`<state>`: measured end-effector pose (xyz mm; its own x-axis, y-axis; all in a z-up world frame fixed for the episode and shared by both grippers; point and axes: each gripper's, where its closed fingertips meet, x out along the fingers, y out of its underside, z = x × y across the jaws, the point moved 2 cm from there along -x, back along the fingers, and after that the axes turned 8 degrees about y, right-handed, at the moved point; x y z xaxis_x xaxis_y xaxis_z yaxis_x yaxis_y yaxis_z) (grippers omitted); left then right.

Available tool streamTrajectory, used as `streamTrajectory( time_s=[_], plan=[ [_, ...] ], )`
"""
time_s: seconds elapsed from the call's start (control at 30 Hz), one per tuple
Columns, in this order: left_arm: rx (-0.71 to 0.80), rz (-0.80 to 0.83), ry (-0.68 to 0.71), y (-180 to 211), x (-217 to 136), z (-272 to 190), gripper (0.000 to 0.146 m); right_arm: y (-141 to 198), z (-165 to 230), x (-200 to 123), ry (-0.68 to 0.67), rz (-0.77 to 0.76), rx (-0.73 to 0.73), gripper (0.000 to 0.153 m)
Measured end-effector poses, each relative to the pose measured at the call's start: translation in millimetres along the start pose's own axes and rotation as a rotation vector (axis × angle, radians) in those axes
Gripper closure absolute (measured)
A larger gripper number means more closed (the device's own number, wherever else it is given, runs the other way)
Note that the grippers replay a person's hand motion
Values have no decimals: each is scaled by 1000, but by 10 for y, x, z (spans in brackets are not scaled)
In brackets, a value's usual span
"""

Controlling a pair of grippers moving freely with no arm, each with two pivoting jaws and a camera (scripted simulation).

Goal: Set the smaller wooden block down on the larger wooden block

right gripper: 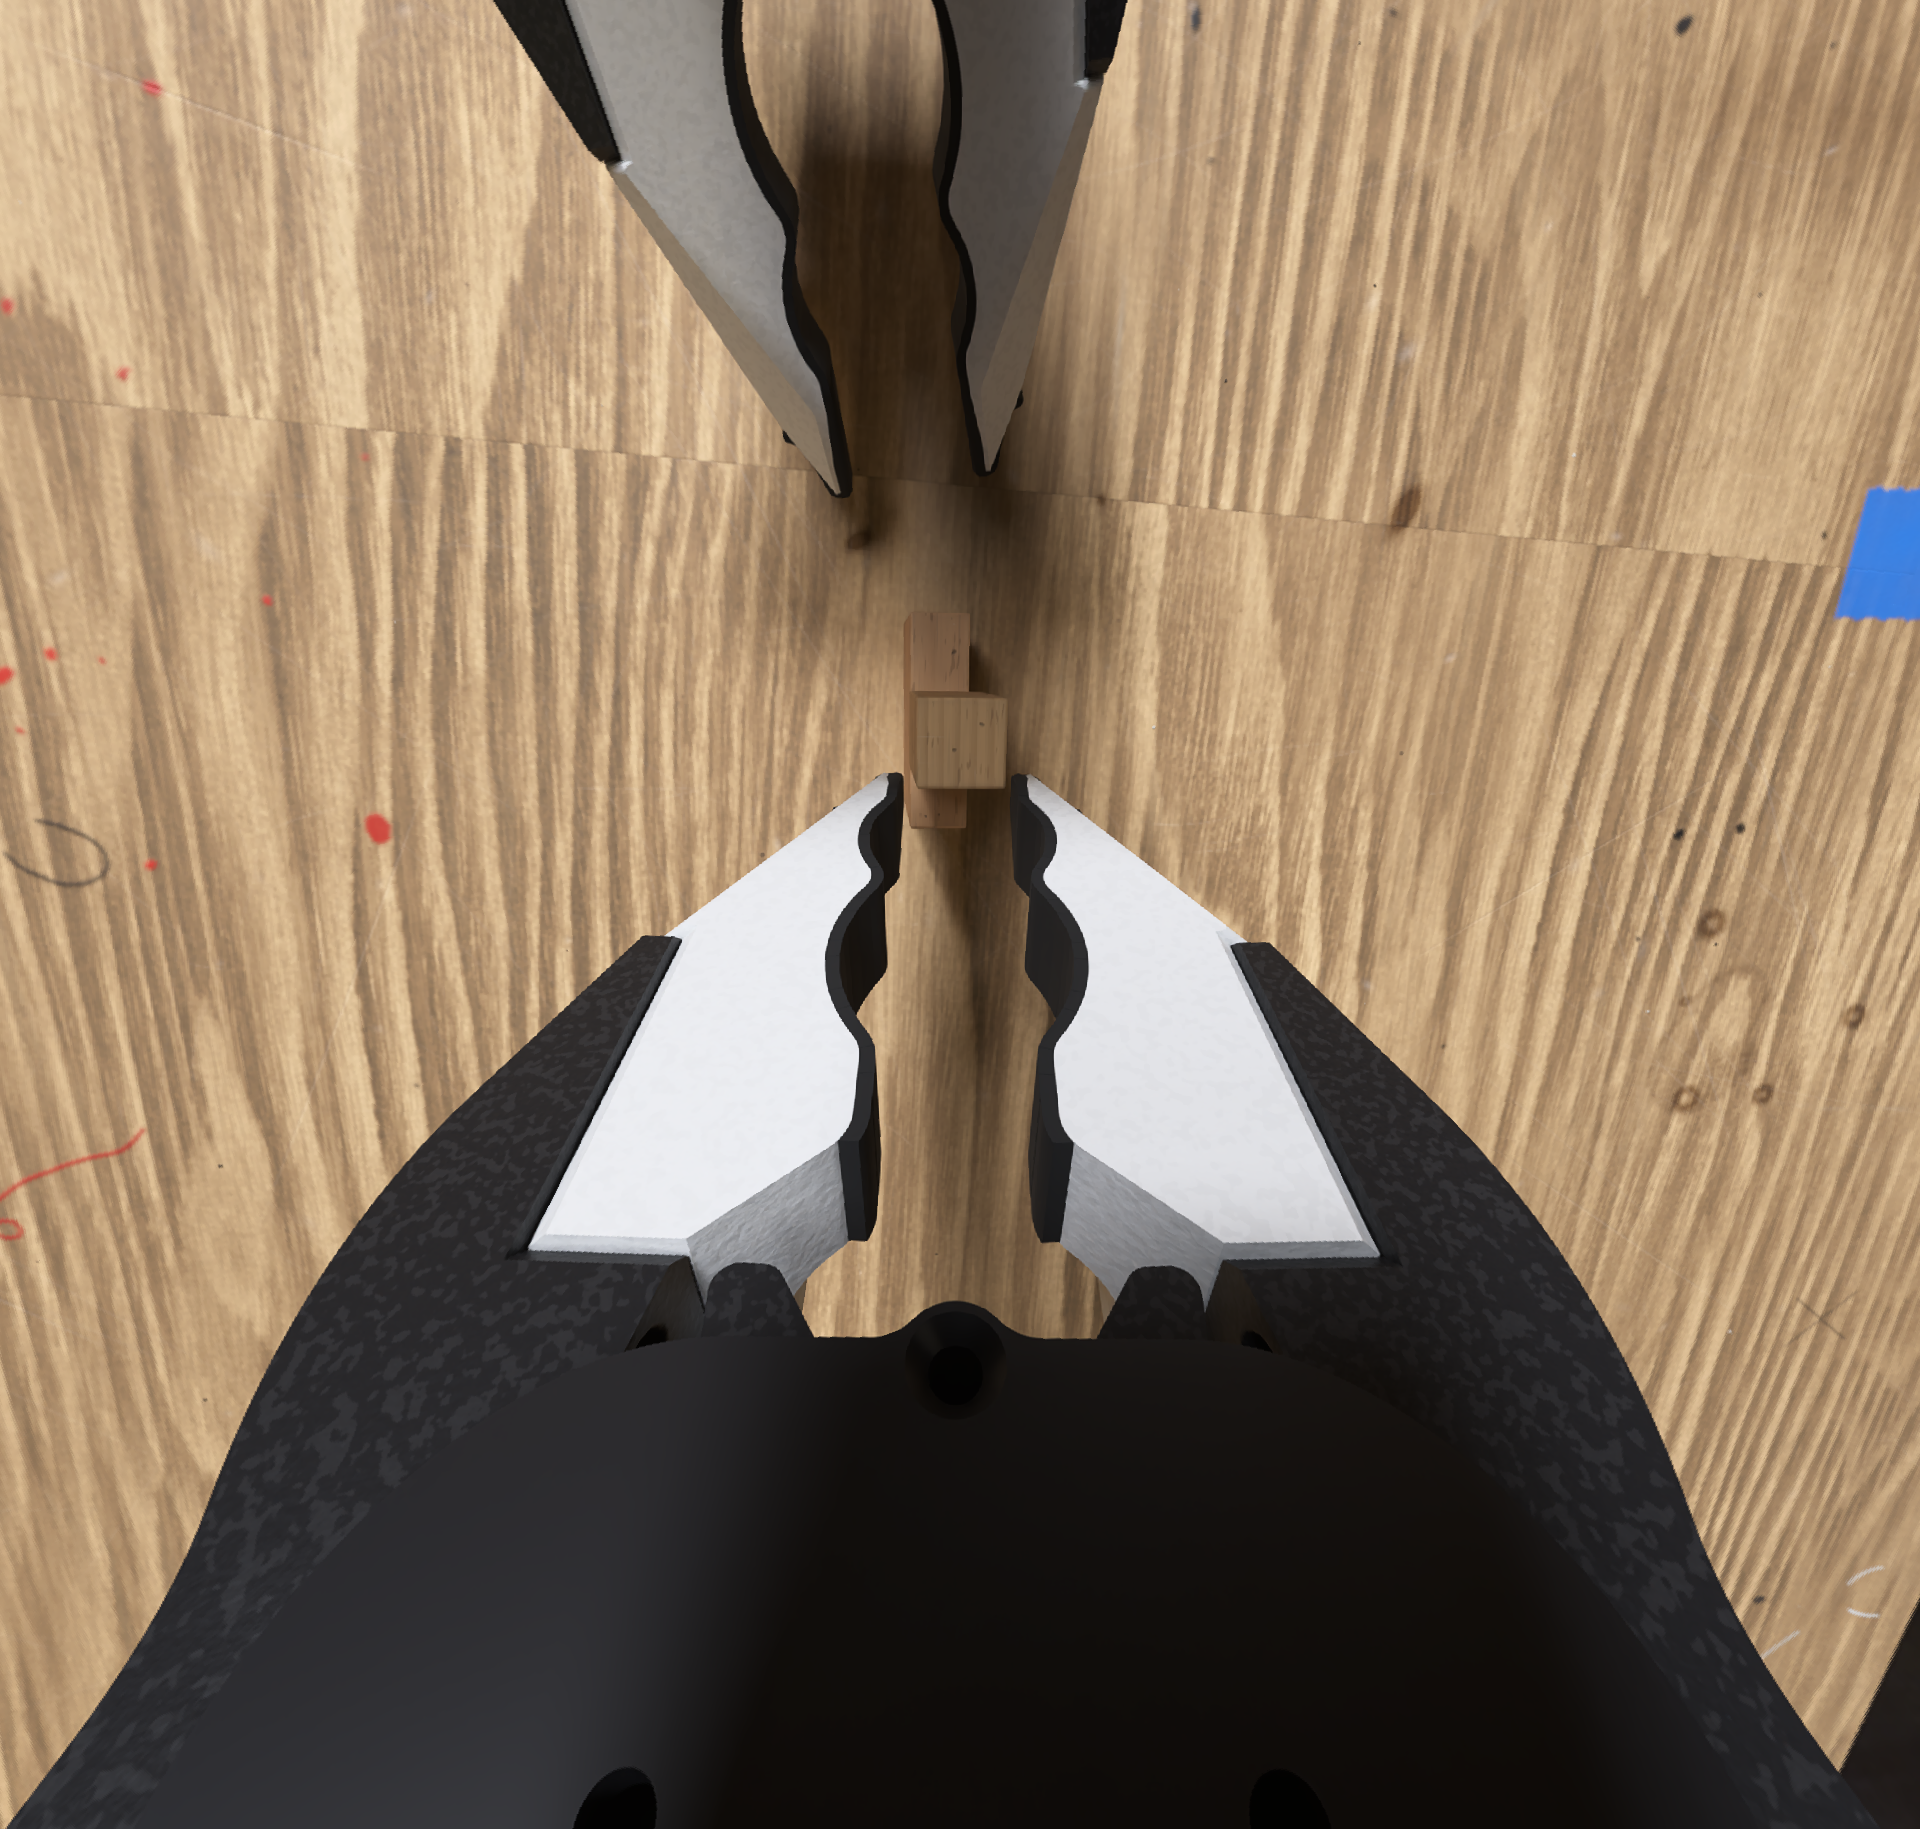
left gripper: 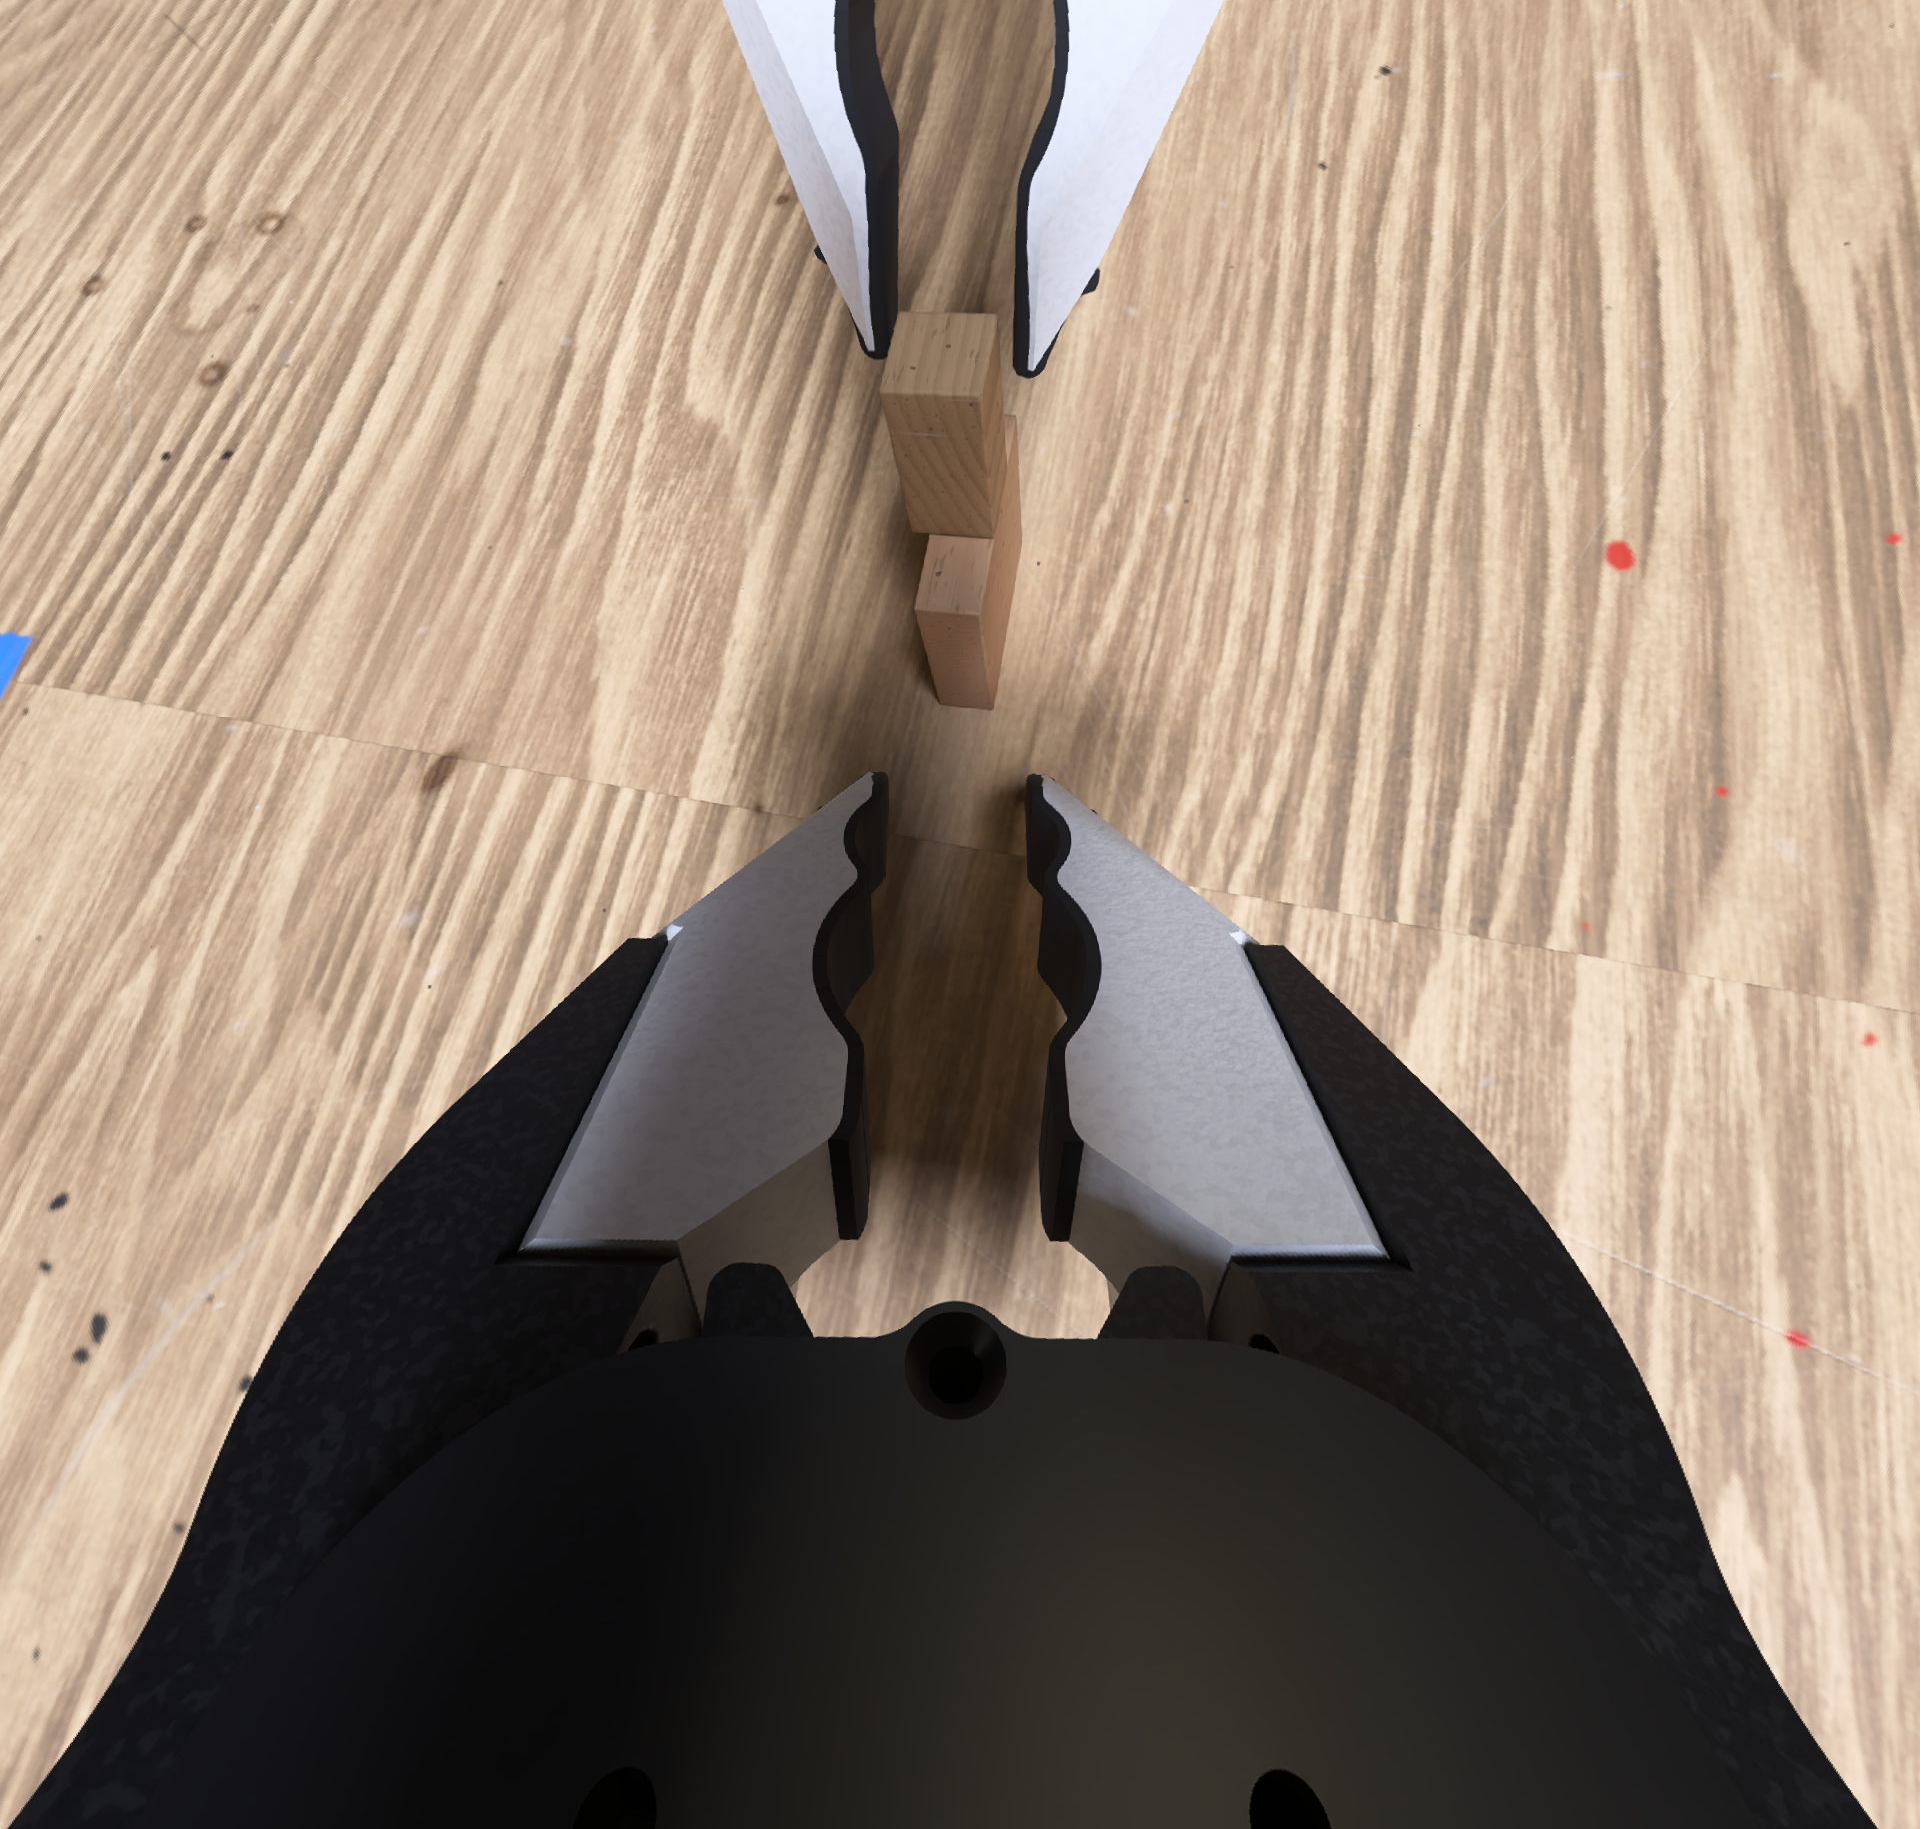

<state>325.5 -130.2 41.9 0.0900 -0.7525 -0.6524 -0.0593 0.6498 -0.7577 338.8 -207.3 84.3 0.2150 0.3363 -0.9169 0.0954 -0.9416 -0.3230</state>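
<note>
The smaller wooden block (right gripper: 958, 740) stands on the larger, longer wooden block (right gripper: 935, 652), overhanging one long side a little. In the left wrist view the smaller block (left gripper: 940, 429) sits on the far part of the larger block (left gripper: 961, 626). My right gripper (right gripper: 956, 787) is open, its tips on either side of the smaller block with a thin gap on each side; it also shows in the left wrist view (left gripper: 951, 351). My left gripper (left gripper: 956, 792) is open and empty, a short way off the larger block's near end; it also shows in the right wrist view (right gripper: 912, 478).
The blocks lie on a wood-grain tabletop (left gripper: 416, 429) with a seam across it. A strip of blue tape (right gripper: 1881, 553) lies off to one side and also shows in the left wrist view (left gripper: 10, 657). Red and black paint spots dot the surface.
</note>
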Motion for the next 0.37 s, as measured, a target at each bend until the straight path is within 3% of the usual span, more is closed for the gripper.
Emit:
streamTrajectory(
  time_s=[0.37],
  plan=[
    [5,1,-14,3,-22,13,121,33,-23,6,16,45,-54,134]
  ],
)
